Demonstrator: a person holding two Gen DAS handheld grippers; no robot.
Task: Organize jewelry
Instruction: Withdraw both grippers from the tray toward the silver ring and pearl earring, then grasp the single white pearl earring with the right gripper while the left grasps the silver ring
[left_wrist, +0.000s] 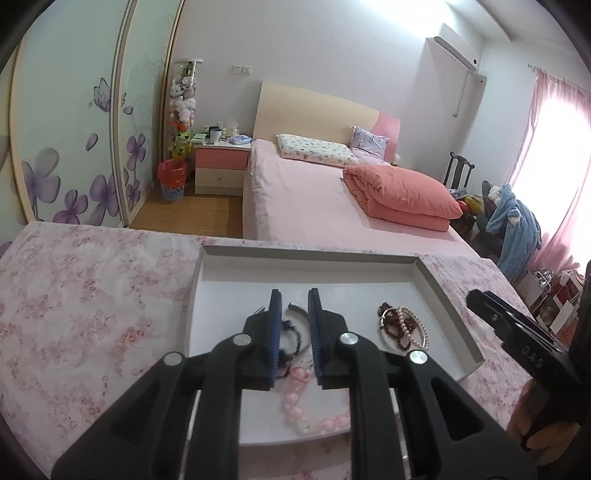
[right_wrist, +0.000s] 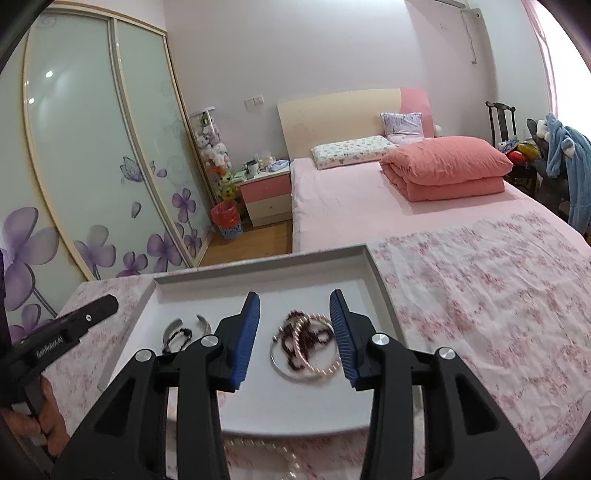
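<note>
Tray: shallow white rectangular box lid (left_wrist: 439, 280) lying on a pink floral tablecloth (left_wrist: 92, 295), its rim raised on all visible sides.
Left gripper: black two-finger tool with blue ribbed pads (left_wrist: 294, 295), poised over the left half of the tray; jaws parted by a narrow gap, nothing between them.
Beneath left gripper: open silver bangle (left_wrist: 298, 309), a black braided cord bracelet (left_wrist: 291, 338) lying across it, and a strand of large pale pink beads (left_wrist: 295, 410) nearer the camera, all on the tray floor.
Right gripper: matching black tool with blue pads (right_wrist: 294, 301), over the right half of the tray; jaws spread wide, empty.
Between right jaws, below: tangled heap of a dark red bead strand (right_wrist: 295, 341), a pink pearl strand (right_wrist: 325, 369) and a thin silver ring bangle (right_wrist: 284, 369), touching one another; slightly blurred.
Outside tray: pale pearl strand (right_wrist: 291, 454) on the cloth at the near edge, partly hidden by the right gripper's body.
Surroundings: pink bed (right_wrist: 351, 206) with a folded salmon quilt (right_wrist: 447, 166) beyond the table.
</note>
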